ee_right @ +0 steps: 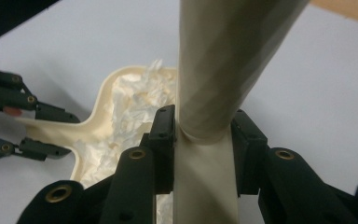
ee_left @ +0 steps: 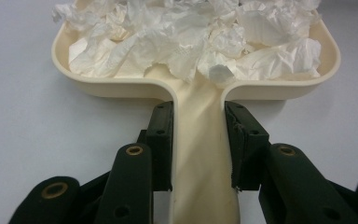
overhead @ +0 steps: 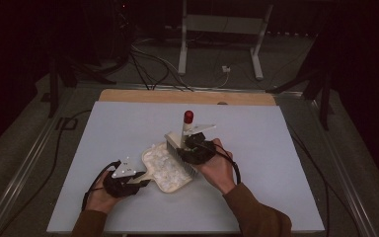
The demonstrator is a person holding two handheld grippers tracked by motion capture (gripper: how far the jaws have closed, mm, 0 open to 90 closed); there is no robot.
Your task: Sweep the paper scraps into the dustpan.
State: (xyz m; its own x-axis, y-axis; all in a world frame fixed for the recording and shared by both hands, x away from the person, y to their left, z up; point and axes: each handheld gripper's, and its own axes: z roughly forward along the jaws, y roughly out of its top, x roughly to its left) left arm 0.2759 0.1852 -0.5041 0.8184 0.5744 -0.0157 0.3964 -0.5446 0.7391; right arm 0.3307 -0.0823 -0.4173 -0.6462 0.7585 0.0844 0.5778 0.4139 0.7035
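Fingers (ee_left: 161, 140) clamp the dustpan (ee_left: 98, 81) handle; open table (overhead: 286, 148) rightward.

Between my left claw (ee_left: 199, 140) jaws I see the dustpan (ee_left: 98, 84) handle, smooth cream plastic with a soft sheen. Ahead of that claw, the crumpled tissue paper (ee_left: 186, 42) in the pan looks thin, white and matt, full of creases. My right claw (ee_right: 203, 140) closes around the brush handle (ee_right: 223, 60), the same smooth cream plastic, faintly faceted. Both claws look like matt black plastic with brass-coloured rivets. Under them the table (overhead: 276, 148) top is a matt pale sheet, with bare wood along its far edge.
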